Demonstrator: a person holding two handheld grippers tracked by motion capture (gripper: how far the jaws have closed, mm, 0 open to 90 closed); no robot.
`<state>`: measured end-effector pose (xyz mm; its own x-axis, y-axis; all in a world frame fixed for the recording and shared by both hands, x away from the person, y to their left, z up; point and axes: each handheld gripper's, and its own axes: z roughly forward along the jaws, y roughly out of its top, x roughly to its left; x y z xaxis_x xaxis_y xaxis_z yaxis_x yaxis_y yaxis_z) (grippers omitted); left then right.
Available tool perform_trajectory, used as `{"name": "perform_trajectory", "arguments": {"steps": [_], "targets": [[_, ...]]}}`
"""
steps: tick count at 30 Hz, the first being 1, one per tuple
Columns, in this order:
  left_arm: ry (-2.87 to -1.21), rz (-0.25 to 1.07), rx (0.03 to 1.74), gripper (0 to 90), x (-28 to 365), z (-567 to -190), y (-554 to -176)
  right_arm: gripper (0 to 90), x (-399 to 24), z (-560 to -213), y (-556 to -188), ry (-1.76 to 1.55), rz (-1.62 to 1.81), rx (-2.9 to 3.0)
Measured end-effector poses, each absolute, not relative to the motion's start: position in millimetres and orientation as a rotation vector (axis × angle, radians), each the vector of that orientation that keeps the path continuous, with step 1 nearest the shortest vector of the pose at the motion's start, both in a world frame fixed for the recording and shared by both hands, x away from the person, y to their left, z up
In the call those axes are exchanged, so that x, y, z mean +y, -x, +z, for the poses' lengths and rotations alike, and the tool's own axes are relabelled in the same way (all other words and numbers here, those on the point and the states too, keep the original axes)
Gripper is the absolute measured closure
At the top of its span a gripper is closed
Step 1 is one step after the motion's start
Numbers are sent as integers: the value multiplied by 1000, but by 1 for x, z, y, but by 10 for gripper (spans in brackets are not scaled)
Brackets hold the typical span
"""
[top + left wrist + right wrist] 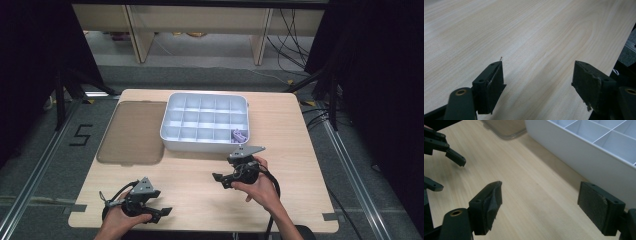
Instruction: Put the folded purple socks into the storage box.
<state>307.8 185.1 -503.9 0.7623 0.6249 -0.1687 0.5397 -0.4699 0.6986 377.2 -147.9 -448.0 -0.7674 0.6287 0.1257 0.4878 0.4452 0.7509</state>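
Wooden tabletop (200, 185) bears white divided tray (172, 137) w/ small purple item (239, 135) in its near-right compartment; right tongs (539, 205) gaping, empty, just beside tray's front wall; left tongs (537, 80) likewise wide apart, empty, near tabletop's front edge.

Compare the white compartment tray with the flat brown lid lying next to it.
The white compartment tray is opaque, tall-walled and split into a grid of cells; the brown lid is see-through, tinted and undivided. The tray stands deep, the lid lies thin and flat on the table. The tray holds a small purple part; nothing lies on the lid. Both are rounded rectangles of similar outline, side by side.
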Motion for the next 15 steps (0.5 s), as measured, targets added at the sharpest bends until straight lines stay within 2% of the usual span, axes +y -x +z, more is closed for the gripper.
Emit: {"name": "perform_trajectory", "arguments": {"steps": [15], "targets": [[-2194, 155, 861, 247, 186, -503, -308, 206, -144, -464, -360, -933, 1226, 2565]]}}
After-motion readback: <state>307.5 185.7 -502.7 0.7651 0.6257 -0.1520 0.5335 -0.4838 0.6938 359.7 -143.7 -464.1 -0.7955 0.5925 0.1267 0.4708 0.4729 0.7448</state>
